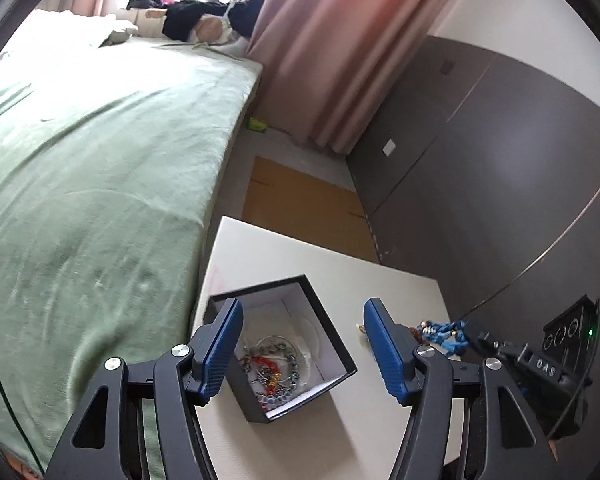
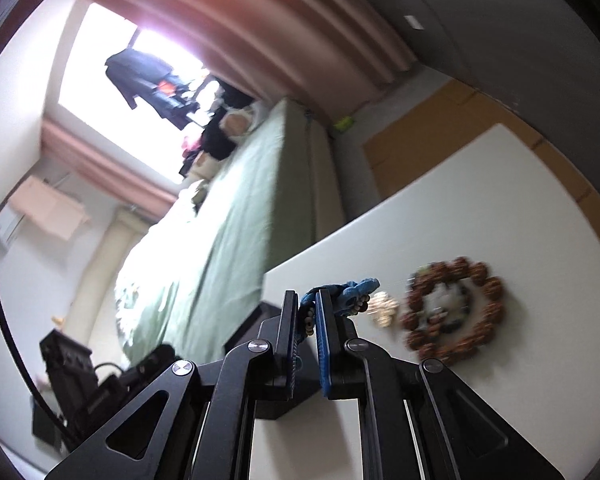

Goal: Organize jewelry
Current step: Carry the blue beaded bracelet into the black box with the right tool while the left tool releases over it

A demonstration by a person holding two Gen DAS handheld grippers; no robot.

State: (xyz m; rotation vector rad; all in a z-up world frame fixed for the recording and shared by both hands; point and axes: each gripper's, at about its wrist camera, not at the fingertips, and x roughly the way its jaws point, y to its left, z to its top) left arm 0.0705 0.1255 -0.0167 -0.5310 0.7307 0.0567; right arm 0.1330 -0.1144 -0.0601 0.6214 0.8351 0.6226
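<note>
An open black box (image 1: 332, 350) with a white lining stands on the white table (image 1: 300, 256); it holds silver chains and a red piece (image 1: 274, 364). My left gripper (image 1: 302, 312) is open, its fingers either side of the box. My right gripper (image 2: 308, 300) is shut on a blue beaded piece (image 2: 356, 290), also seen in the left wrist view (image 1: 444, 334) with the right gripper (image 1: 480, 338) to the right of the box. A brown bead bracelet (image 2: 454, 310) and a small pale piece (image 2: 384, 308) lie on the table (image 2: 440, 208).
A bed with a green cover (image 1: 100, 160) runs along the table's left side. A dark grey cabinet wall (image 1: 500, 160) stands to the right. Pink curtains (image 1: 340, 40) hang at the back. Cardboard (image 1: 300, 200) lies on the floor beyond the table.
</note>
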